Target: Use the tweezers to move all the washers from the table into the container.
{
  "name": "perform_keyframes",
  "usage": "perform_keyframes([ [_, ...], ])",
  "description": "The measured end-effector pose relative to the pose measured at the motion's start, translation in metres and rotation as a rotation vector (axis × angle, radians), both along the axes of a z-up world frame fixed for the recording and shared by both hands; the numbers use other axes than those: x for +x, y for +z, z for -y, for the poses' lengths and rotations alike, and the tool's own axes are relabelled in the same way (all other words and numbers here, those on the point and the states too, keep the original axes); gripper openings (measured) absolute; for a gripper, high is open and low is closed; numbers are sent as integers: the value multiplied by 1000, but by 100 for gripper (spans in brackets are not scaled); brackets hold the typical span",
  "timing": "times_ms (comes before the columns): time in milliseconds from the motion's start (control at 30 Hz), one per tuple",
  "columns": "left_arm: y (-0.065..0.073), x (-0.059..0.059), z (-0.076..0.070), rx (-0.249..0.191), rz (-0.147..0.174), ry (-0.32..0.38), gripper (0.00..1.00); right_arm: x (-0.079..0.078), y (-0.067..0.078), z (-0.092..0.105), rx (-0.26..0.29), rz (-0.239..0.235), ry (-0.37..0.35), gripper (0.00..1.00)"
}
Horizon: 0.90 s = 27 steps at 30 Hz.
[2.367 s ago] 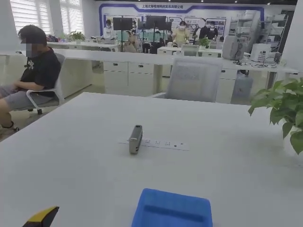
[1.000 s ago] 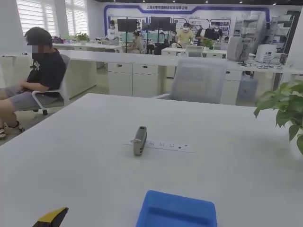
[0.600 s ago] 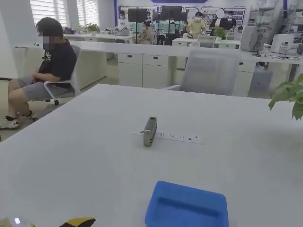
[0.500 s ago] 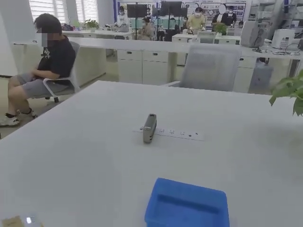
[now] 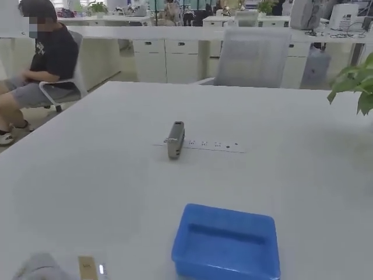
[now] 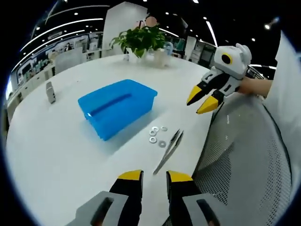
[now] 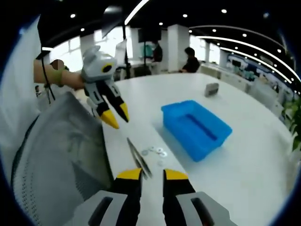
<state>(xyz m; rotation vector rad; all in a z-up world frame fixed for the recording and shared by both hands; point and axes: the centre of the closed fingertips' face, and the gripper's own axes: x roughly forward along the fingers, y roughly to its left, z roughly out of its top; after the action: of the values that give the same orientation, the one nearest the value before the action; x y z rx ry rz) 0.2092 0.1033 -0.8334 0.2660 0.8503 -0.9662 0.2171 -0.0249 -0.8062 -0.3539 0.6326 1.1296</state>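
Metal tweezers [image 6: 168,146] [image 7: 138,157] lie on the white table near its front edge. Three small washers [image 6: 157,136] [image 7: 155,151] lie beside them, between the tweezers and the blue container [image 5: 224,242] [image 6: 117,106] [image 7: 195,125]. My left gripper [image 6: 154,178] [image 7: 115,115] hovers over the table edge, open, with nothing between its yellow-tipped jaws. My right gripper [image 7: 152,175] [image 6: 207,96] is also open and holds nothing, a little short of the tweezers. The container's inside looks bare.
A mesh chair back [image 6: 244,155] [image 7: 61,150] stands at the table's front edge under both grippers. A grey device [image 5: 175,139] sits by a power strip [image 5: 213,145] mid-table. A potted plant [image 6: 141,40] stands at one end. A person [image 5: 44,52] sits beyond the far left corner.
The head camera has tilted down, so the container and table sit higher in the picture. The yellow jaw tip at the lower left edge has slid out of the frame.
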Motion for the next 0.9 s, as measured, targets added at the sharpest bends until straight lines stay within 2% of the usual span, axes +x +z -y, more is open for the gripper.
perform_keyframes([
  [33, -4, -1, 1, 18, -14, -17, 16, -2, 0, -3, 25, -23, -12, 13],
  [100, -10, -1, 3, 45, -18, -51, 15, -3, 0, -4, 55, -75, -47, 12],
  [233, -19, -1, 7, 101, -21, -115, 14, -2, -2, -1, 30, -60, -36, 3],
  [300, -22, 1, 9, 116, -16, -134, 12, -2, -2, -1, 31, -61, -35, 1],
  [367, -26, 2, 9, 155, -12, -176, 10, -2, -3, -1, 30, -64, -35, 1],
  [400, -28, 2, 9, 184, 5, -213, 8, -2, -3, -1, 30, -64, -35, 1],
  [533, -30, -1, 14, 204, 17, -275, 3, -3, -3, -2, 40, -70, -37, 2],
  [633, -32, -4, 14, 241, 32, -327, 1, -4, -3, -3, 47, -76, -32, 3],
  [667, -30, -1, 18, 233, 67, -359, 0, -4, -3, -3, 45, -73, -30, 3],
  [700, -32, -3, 15, 258, 53, -355, 0, -4, -4, -4, 41, -72, -25, 3],
  [733, -31, -1, 16, 265, 80, -385, 0, -5, -4, -4, 40, -73, -23, 3],
  [900, -31, -7, 17, 325, 125, -487, 0, -7, -6, -6, 25, -66, 6, 5],
])
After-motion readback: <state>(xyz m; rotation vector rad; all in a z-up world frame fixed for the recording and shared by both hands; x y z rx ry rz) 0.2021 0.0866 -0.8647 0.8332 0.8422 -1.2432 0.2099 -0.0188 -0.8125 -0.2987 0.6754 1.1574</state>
